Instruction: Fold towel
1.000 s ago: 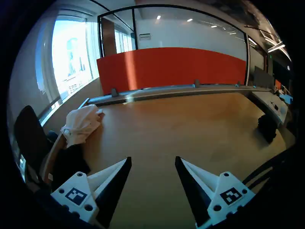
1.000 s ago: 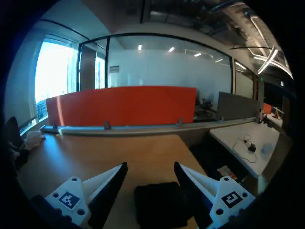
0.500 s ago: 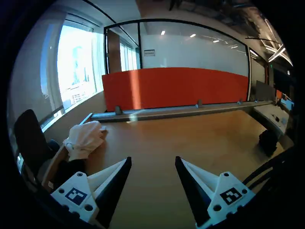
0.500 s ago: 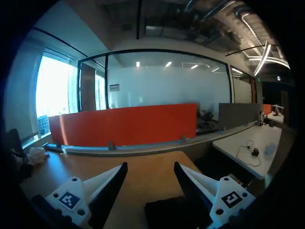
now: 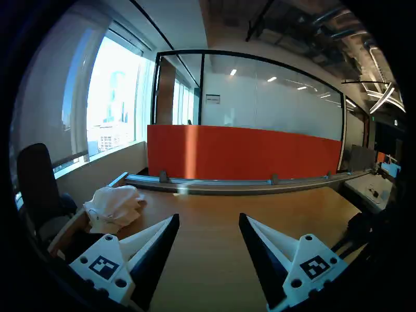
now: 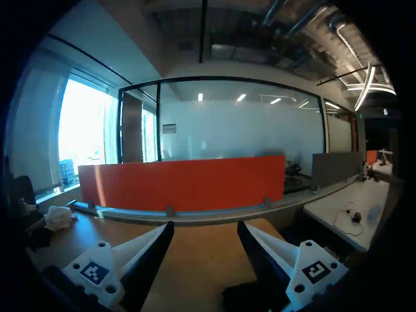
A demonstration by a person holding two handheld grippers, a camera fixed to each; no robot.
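A crumpled white towel (image 5: 114, 205) lies near the left end of the wooden desk (image 5: 218, 229) in the left gripper view. It appears small and far off at the left in the right gripper view, as a towel (image 6: 58, 218). My left gripper (image 5: 208, 223) is open above the desk with nothing between its fingers, to the right of the towel and apart from it. My right gripper (image 6: 205, 231) is open too, holding nothing, far to the right of the towel.
An orange partition (image 5: 244, 153) with a grey rail runs along the desk's far edge. A dark chair (image 5: 36, 182) stands at the left by the window. A black object (image 6: 249, 296) lies on the desk near the right gripper. A white desk (image 6: 348, 203) stands to the right.
Both views have tilted upward, so the desk and towel sit lower in each picture and more ceiling shows. The black object has slid toward the bottom edge. Both grippers stay open.
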